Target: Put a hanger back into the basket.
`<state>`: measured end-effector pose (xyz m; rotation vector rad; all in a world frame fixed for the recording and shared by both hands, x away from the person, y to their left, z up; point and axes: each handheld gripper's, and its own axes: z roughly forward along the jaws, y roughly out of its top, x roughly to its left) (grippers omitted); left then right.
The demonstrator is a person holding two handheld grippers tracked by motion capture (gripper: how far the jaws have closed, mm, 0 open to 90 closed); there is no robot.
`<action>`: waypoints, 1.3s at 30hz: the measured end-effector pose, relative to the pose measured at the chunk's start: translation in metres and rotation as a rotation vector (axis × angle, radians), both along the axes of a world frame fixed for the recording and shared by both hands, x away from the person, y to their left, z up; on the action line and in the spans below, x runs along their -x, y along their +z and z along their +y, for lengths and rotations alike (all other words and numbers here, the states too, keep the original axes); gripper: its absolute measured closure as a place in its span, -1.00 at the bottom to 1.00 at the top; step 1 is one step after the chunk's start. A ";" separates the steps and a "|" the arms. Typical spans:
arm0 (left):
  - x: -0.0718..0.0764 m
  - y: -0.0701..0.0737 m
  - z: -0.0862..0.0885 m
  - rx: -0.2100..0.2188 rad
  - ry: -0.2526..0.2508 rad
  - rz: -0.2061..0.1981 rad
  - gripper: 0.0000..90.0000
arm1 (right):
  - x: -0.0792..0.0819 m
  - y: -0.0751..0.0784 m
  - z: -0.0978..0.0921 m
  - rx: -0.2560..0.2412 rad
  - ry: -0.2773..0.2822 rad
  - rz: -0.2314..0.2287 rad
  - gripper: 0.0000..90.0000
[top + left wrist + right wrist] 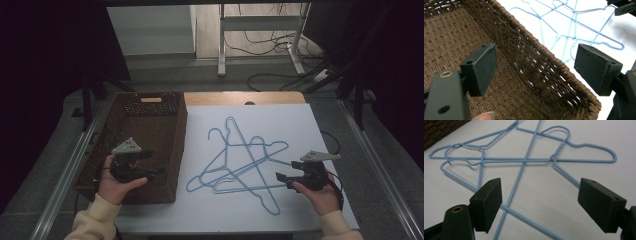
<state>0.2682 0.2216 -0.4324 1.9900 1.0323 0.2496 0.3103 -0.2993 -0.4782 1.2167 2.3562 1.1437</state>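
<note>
Lying just ahead of the right hand-held gripper [539, 202] — jaws apart, empty — blue hangers [524, 160] overlap.

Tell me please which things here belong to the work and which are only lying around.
Belong to the work:
- blue wire hangers, tangled on the white sheet
- brown woven basket
- left tongs and right tongs, both open

Only around:
- cables on the floor
- metal frame legs behind the table
</note>
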 end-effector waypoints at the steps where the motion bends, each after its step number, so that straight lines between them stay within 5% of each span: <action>1: 0.000 0.000 0.000 -0.001 -0.001 0.000 -0.58 | -0.001 -0.001 0.000 0.004 -0.002 0.001 -0.56; 30: 0.009 0.000 0.000 -0.005 0.011 0.000 -0.57 | -0.008 0.002 0.023 0.085 -0.024 0.010 -0.50; 39: 0.008 0.000 0.000 -0.006 0.007 0.004 -0.56 | -0.025 0.012 0.030 0.052 -0.048 0.027 -0.44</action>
